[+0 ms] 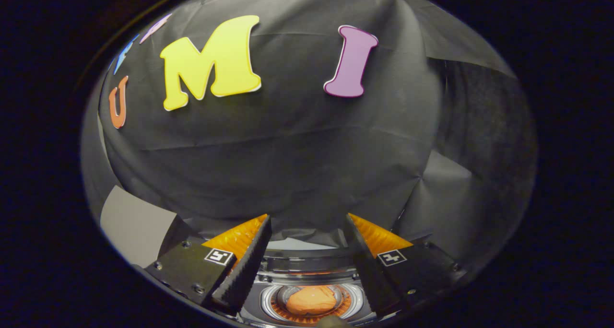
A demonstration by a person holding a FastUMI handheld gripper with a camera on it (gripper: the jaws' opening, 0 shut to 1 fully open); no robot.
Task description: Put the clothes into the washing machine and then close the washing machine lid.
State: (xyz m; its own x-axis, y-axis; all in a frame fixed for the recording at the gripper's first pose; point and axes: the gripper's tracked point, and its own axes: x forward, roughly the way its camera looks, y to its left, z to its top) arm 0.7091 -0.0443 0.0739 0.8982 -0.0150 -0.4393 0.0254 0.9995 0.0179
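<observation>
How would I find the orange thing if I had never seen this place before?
Start at the big black cloth wall, then look down between the open gripper fingers to the washing machine with its lid open. In its round drum lies the orange clothing, a soft crumpled lump, the one bright thing among grey metal rings.

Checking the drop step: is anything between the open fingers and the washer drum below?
Nothing visible does. The gripper is open and holds nothing; the orange cloth already lies in the washing machine drum, between and below the fingers.
</observation>
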